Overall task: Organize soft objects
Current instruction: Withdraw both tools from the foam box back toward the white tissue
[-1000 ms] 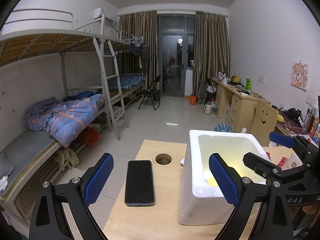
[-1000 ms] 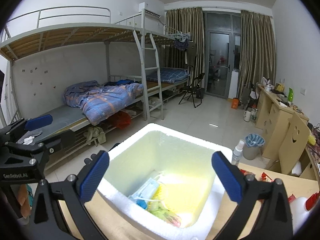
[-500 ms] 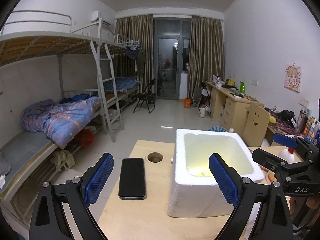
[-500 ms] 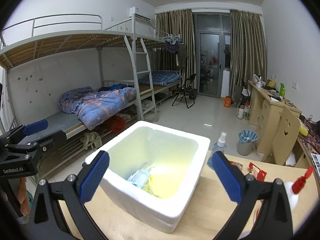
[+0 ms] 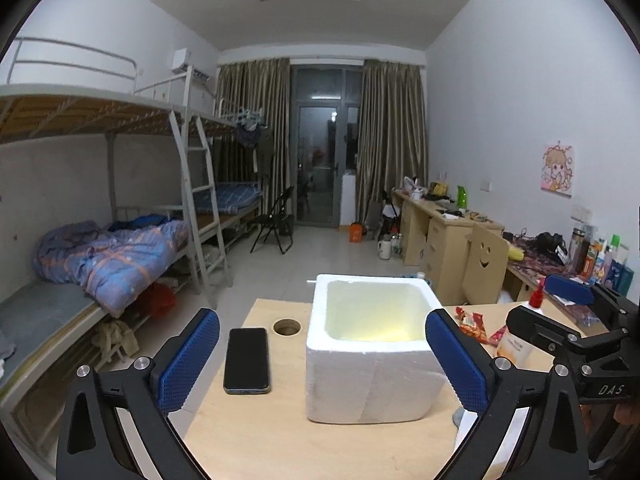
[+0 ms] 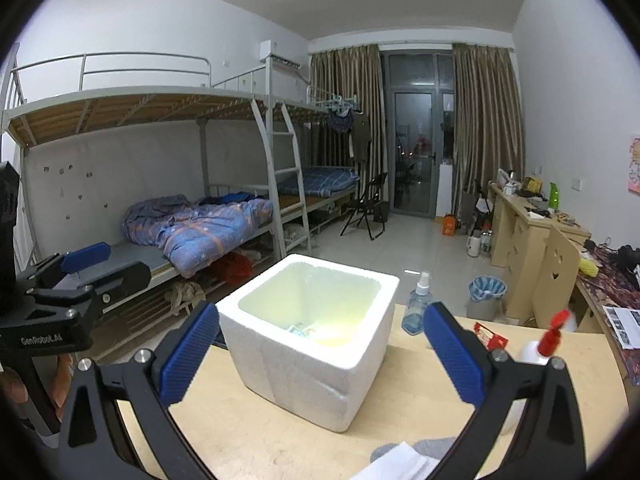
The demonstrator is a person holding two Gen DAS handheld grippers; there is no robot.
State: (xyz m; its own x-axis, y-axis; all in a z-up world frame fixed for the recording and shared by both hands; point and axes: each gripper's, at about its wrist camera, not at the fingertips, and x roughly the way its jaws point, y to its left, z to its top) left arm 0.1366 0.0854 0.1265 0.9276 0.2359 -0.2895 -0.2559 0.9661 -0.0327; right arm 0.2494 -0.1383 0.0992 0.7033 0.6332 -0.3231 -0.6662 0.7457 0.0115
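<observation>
**Both grippers held wide over the desk, foam box between them**

A pale wooden table [image 5: 248, 432] stands in a dorm room with a metal bunk bed [image 6: 168, 184] along the left wall, a rumpled blue quilt [image 5: 116, 256] on the lower bunk, brown curtains [image 6: 484, 128] around a glass door, and a row of wooden desks [image 5: 444, 232] on the right.

On the table a white foam box [image 5: 372, 380] sits open-topped; the right wrist view shows soft items [image 6: 304, 328] lying at its bottom — light blue and pale, too small to tell more. A black phone [image 5: 246, 354] lies flat just left of the box, near a round hole [image 5: 287, 326] in the tabletop. Right of the box are red snack packets [image 5: 470, 322], a clear spray bottle [image 6: 416, 304] and a white bottle with a red nozzle [image 6: 550, 338]. A white cloth [image 6: 400, 460] lies at the near edge, partly hidden by the gripper frame.

The left gripper [image 5: 322, 364] hangs above the near table edge, its blue pads spread wide and holding nothing. The right gripper [image 6: 320, 354] is level beside it — also spread wide and empty, with the box seen between its pads
</observation>
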